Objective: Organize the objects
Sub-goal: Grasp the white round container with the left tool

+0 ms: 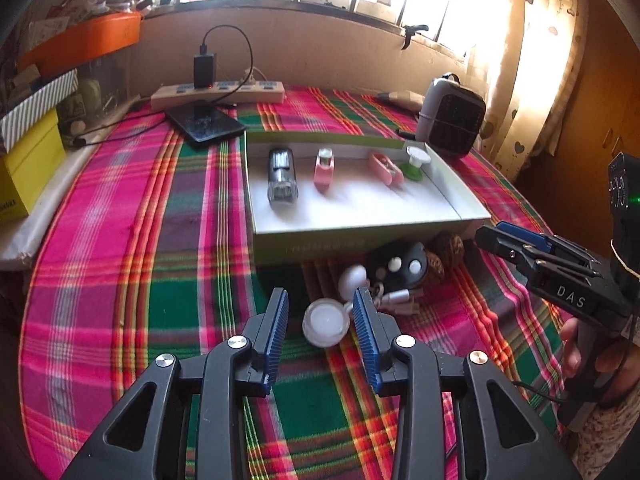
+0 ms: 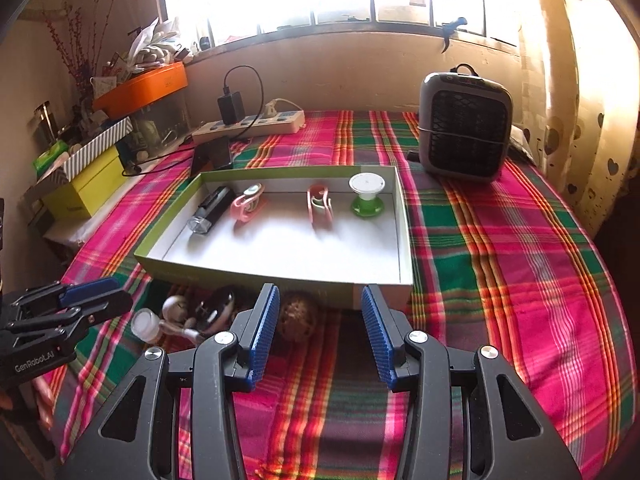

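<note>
Your left hand-held gripper [image 1: 321, 312] gapes around the white jar [image 1: 326, 322], no clamp yet; right hand-held gripper [image 2: 316, 318] apart, empty. Next: squeeze, lift into tray [image 1: 360, 236].

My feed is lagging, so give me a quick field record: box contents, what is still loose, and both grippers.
box: flashlight, pink clip, second pink clip, green-and-white spool
loose in front of box: small white jar, black key fob, walnuts, white cable
left gripper: open, jar between fingers, untouched
right gripper: open, empty
</note>
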The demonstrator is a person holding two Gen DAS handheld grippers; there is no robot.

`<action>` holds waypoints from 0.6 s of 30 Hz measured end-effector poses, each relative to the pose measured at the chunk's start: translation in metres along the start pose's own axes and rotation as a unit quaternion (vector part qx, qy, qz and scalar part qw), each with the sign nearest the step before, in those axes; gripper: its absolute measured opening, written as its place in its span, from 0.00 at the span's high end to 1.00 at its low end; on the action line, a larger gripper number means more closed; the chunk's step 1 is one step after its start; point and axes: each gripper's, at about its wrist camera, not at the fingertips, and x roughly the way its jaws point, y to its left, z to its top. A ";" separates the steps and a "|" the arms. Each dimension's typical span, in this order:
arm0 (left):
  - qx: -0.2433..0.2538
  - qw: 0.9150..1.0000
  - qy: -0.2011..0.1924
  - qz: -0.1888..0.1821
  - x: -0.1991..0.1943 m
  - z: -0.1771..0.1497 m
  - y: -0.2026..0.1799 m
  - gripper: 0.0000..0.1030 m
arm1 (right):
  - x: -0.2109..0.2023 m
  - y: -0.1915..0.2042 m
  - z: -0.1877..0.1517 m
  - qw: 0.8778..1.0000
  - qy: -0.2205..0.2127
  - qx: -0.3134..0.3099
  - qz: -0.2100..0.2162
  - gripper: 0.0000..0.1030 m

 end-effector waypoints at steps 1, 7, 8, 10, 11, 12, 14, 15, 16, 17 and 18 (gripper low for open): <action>0.000 1.000 0.002 0.000 0.001 -0.003 0.000 0.69 | 0.000 -0.001 -0.002 1.000 0.002 0.003 0.001 0.57; -0.005 1.000 0.010 -0.010 0.005 -0.012 0.000 0.69 | 0.002 -0.013 -0.015 1.000 0.014 0.020 -0.005 0.55; -0.004 1.000 0.011 -0.011 0.006 -0.013 0.001 0.69 | 0.002 -0.014 -0.016 1.000 0.014 0.021 -0.005 0.54; -0.004 1.000 0.015 -0.011 0.008 -0.014 0.000 0.69 | 0.001 -0.015 -0.016 1.000 0.013 0.024 -0.003 0.50; -0.003 1.000 0.018 -0.012 0.010 -0.014 0.000 0.69 | 0.001 -0.016 -0.016 1.000 0.013 0.026 -0.002 0.49; -0.003 1.000 0.020 -0.014 0.011 -0.014 0.000 0.69 | 0.002 -0.016 -0.017 1.000 0.014 0.027 0.000 0.49; -0.004 1.000 0.019 -0.019 0.011 -0.014 -0.001 0.69 | 0.003 -0.015 -0.016 0.999 0.017 0.029 0.003 0.49; -0.005 1.000 0.019 -0.019 0.012 -0.015 -0.001 0.69 | 0.004 -0.015 -0.016 0.999 0.018 0.029 0.005 0.49; -0.006 1.000 0.020 -0.018 0.014 -0.015 -0.001 0.69 | 0.005 -0.013 -0.015 0.999 0.018 0.028 0.008 0.49; -0.008 1.000 0.022 -0.017 0.015 -0.015 -0.001 0.69 | 0.006 -0.013 -0.015 0.999 0.019 0.028 0.009 0.49; -0.010 0.999 0.024 -0.018 0.017 -0.015 0.000 0.69 | 0.007 -0.012 -0.014 0.999 0.020 0.029 0.011 0.49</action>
